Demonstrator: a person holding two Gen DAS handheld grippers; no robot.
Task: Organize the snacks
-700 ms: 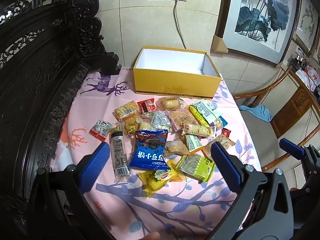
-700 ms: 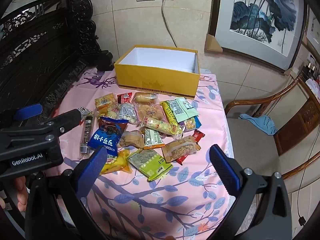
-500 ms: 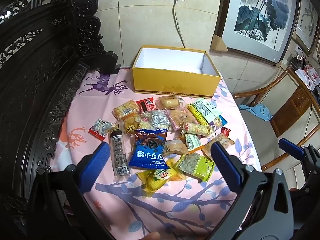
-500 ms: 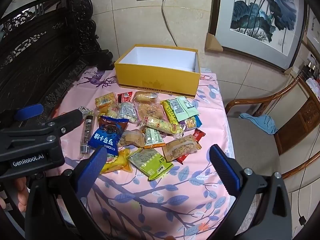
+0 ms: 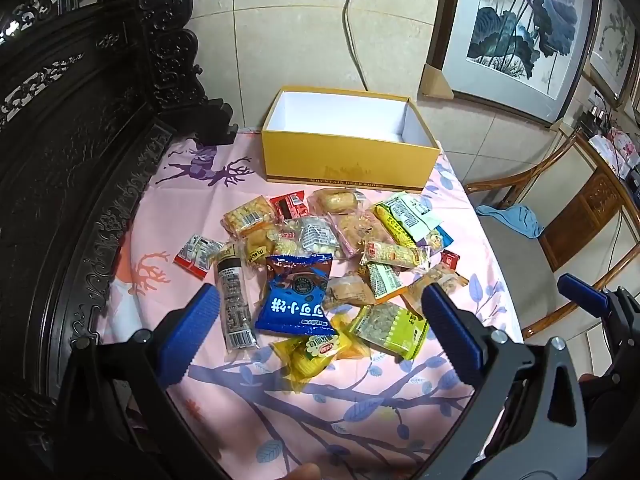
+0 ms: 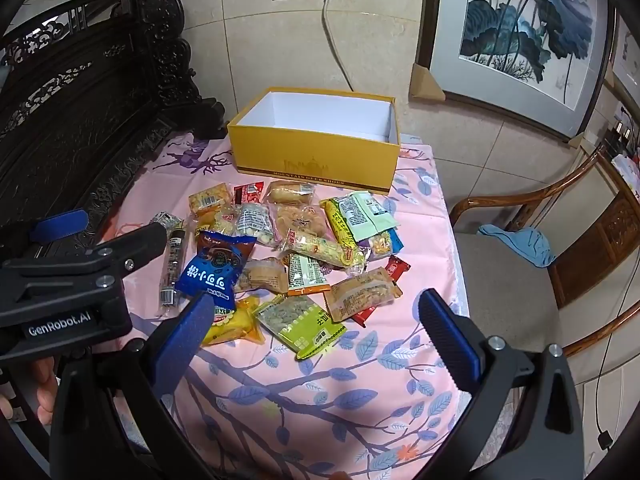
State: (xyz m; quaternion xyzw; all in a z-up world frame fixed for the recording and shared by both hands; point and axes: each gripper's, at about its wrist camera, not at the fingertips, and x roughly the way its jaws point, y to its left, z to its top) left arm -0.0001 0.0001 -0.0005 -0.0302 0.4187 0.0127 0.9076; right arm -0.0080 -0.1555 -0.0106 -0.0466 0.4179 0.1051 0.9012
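An empty yellow box (image 5: 348, 160) (image 6: 316, 156) stands at the back of the pink-clothed table (image 5: 360, 400) (image 6: 320, 400). Several snack packets lie in a heap in front of it: a blue packet (image 5: 296, 300) (image 6: 216, 268), a green packet (image 5: 390, 326) (image 6: 304, 322), a yellow packet (image 5: 316, 354) (image 6: 234, 322), and a long dark stick packet (image 5: 234, 304) (image 6: 172, 264). My left gripper (image 5: 316, 332) is open and empty, above the near packets. My right gripper (image 6: 316, 324) is open and empty, above the table's front. The left gripper also shows at the left of the right wrist view (image 6: 80, 256).
A carved dark wood bench back (image 5: 68, 160) (image 6: 80, 100) runs along the table's left side. A wooden chair (image 5: 560, 220) (image 6: 560, 240) with a blue cloth (image 5: 514, 218) (image 6: 520, 242) stands to the right. A cable (image 5: 354, 40) hangs from a wall socket behind the box.
Both grippers have drifted slightly; the view of the table has shifted a little. Nothing was taken hold of or moved.
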